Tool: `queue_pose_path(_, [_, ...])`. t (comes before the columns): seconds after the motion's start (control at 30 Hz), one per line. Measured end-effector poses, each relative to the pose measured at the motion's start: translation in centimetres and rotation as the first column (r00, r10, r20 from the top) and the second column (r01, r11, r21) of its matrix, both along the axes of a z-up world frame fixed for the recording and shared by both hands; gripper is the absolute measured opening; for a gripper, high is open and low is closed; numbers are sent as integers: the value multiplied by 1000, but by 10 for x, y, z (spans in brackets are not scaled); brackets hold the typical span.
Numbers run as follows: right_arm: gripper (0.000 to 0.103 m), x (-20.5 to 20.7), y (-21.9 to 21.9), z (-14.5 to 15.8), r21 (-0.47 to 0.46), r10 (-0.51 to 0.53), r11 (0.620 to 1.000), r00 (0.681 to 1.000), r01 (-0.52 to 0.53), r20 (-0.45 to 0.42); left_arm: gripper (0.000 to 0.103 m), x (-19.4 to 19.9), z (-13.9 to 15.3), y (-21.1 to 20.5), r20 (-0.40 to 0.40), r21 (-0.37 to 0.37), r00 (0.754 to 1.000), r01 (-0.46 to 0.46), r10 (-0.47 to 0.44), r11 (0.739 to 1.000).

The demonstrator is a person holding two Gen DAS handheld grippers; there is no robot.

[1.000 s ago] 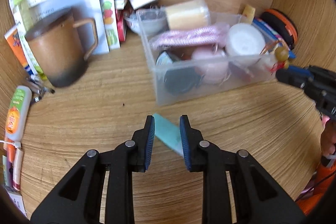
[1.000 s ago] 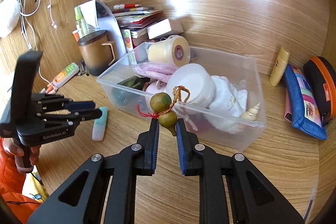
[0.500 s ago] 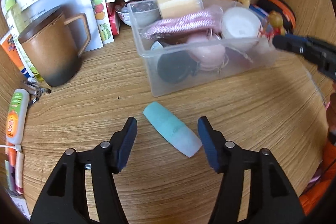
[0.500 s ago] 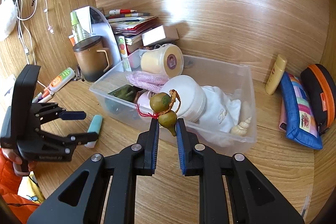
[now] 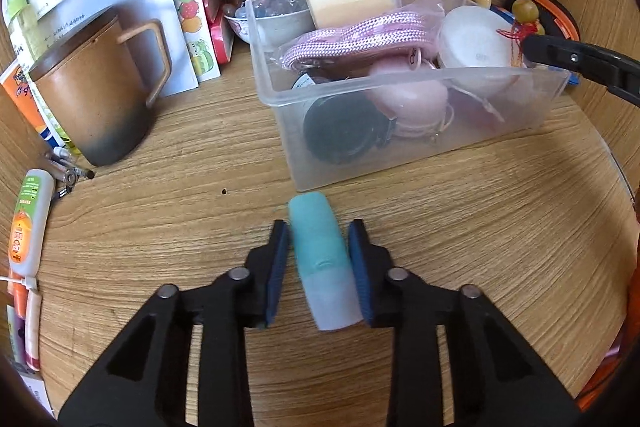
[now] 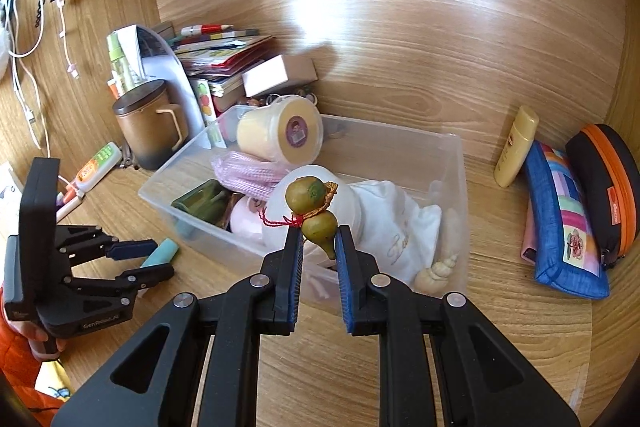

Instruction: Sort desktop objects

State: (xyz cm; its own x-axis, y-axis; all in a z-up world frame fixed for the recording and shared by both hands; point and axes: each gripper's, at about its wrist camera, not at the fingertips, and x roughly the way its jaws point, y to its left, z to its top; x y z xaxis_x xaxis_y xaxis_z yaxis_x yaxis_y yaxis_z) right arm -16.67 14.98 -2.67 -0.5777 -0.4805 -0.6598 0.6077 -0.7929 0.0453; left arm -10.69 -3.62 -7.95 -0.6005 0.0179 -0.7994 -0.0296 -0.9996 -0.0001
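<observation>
A teal tube [image 5: 324,259] lies on the wooden desk in front of a clear plastic bin [image 5: 400,147]. My left gripper [image 5: 320,247] straddles the tube, its pads close on both sides; the tube rests on the desk. In the right wrist view the tube [image 6: 160,253] sits between the left gripper's fingers. My right gripper [image 6: 319,245] is shut on a small green-brown gourd charm [image 6: 314,211] with red cord, held above the bin's [image 6: 448,267] near rim. The bin holds a yellow roll, pink cord, white pouch, shell and round cases.
A brown lidded mug [image 5: 92,95] stands at the left with books and a white box behind it. A glue bottle [image 5: 28,223] and pens lie at the far left. A yellow tube [image 6: 516,147], blue pouch [image 6: 564,223] and orange-black case [image 6: 608,187] lie right of the bin.
My left gripper opened wide half a second ago, then moved forward and closed around the teal tube. My right gripper has carried the gourd charm forward over the bin's rim.
</observation>
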Motion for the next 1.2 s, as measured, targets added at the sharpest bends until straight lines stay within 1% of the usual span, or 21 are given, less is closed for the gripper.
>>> queue_pose_path(0.17, [15, -7, 7, -6, 4, -29, 1000, 999, 29, 24, 24, 1, 1, -8, -4, 40, 1000, -25, 25, 999])
queue_pose_path(0.33, [15, -11, 16, -8, 5, -56, 998, 998, 56, 30, 24, 7, 2, -22, -7, 83, 998, -60, 61, 995])
queue_pose_path(0.47, [15, -18, 21, -10, 8, -81, 997, 996, 81, 39, 24, 14, 6, -32, -28, 114, 995, -93, 97, 989])
queue_pose_path(0.53, [15, -21, 23, -11, 9, -91, 996, 995, 90, 47, 24, 16, 9, -36, -41, 110, 992, -112, 117, 988])
queue_pose_path(0.7, [15, -28, 24, -13, 22, -115, 993, 992, 113, 61, 24, 19, 25, -49, -84, 131, 984, -146, 157, 981])
queue_pose_path(0.8, [15, -32, 23, -13, 37, -128, 991, 990, 126, 64, 24, 21, 43, -50, -132, 143, 980, -132, 152, 981])
queue_pose_path(0.93, [15, -34, 20, -15, 62, -140, 989, 988, 136, 67, 24, 15, 65, -45, -186, 133, 974, -106, 130, 985])
queue_pose_path(1.03, [15, -29, 15, -14, 82, -139, 988, 989, 134, 54, 24, 5, 76, -37, -203, 134, 975, -68, 94, 989])
queue_pose_path(1.13, [16, -27, 14, -13, 79, -130, 989, 990, 125, 62, 24, -6, 81, -27, -211, 125, 976, -26, 53, 992])
queue_pose_path(1.17, [16, -27, 14, -13, 83, -131, 989, 989, 126, 61, 24, -11, 82, -24, -210, 127, 977, -10, 37, 992])
queue_pose_path(1.2, [19, -26, 13, -12, 87, -130, 988, 990, 125, 58, 24, -14, 82, -21, -210, 124, 977, -5, 31, 992])
